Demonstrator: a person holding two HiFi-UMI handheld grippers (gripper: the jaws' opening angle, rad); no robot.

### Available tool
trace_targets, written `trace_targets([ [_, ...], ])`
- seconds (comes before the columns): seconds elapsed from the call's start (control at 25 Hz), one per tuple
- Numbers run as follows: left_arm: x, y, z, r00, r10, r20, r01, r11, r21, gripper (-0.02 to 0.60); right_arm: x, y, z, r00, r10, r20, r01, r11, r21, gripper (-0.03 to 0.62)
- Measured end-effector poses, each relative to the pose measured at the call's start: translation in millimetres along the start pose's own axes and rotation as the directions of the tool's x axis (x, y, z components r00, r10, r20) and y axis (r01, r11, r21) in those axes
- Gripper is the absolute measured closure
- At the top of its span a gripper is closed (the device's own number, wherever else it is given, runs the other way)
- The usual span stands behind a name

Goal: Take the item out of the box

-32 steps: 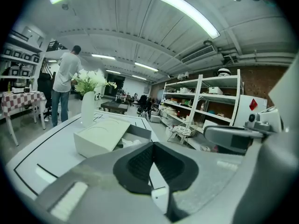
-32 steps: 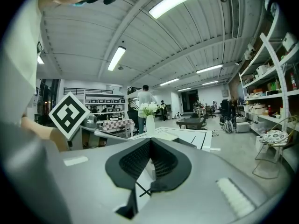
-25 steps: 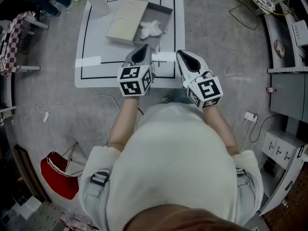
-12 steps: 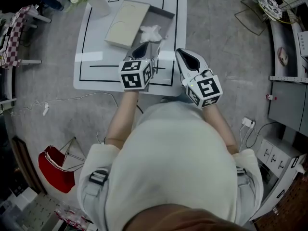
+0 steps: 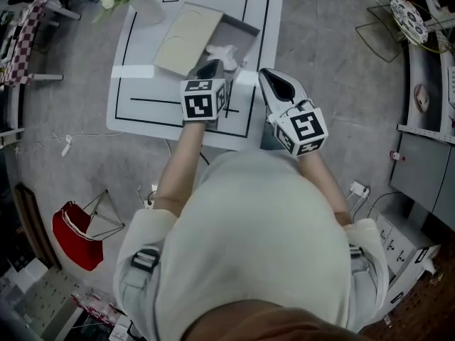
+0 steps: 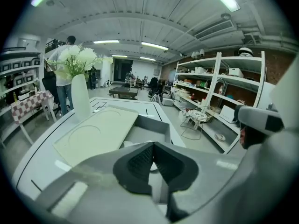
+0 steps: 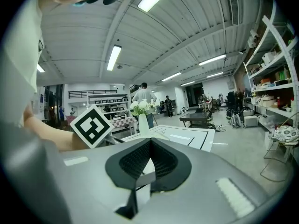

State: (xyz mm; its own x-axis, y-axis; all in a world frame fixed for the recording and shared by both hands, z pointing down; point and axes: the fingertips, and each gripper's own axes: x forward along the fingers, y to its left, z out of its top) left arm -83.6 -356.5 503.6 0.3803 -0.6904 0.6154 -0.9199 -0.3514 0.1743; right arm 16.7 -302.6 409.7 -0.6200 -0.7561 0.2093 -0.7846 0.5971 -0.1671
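on the table (image 5: 142,94), the crumpled white item (image 5: 222,51) lies in the open box (image 5: 242,29), just beyond the left gripper (image 5: 211,67), jaws closed and empty, with the right gripper (image 5: 265,77) beside it, jaws together, holding nothing.

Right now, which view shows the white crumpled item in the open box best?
The head view: the white crumpled item lies uncovered in the open box, just beyond the left gripper. The left gripper view shows only slivers of it behind its shut jaws. The right gripper view doesn't show it.
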Motion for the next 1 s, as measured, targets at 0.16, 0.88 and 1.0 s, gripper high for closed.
trace_targets([
  [0.16, 12, 5, -5, 0.997, 0.036, -0.07, -0.036, 0.999, 0.001, 0.581, 8, -11, 2, 1.0, 0.028, -0.012, -0.027, 1.0, 0.015, 0.602],
  [0.88, 72, 22, -38, 0.926, 0.109, -0.362, -0.09, 0.994, 0.069, 0.451, 40, -38, -8, 0.993, 0.108, -0.046, -0.106, 0.993, 0.057, 0.602],
  [1.0, 75, 21, -45, 0.904, 0.113, -0.413, -0.093, 0.993, 0.069, 0.451, 40, -43, -9, 0.993, 0.111, -0.051, -0.107, 0.992, 0.063, 0.603],
])
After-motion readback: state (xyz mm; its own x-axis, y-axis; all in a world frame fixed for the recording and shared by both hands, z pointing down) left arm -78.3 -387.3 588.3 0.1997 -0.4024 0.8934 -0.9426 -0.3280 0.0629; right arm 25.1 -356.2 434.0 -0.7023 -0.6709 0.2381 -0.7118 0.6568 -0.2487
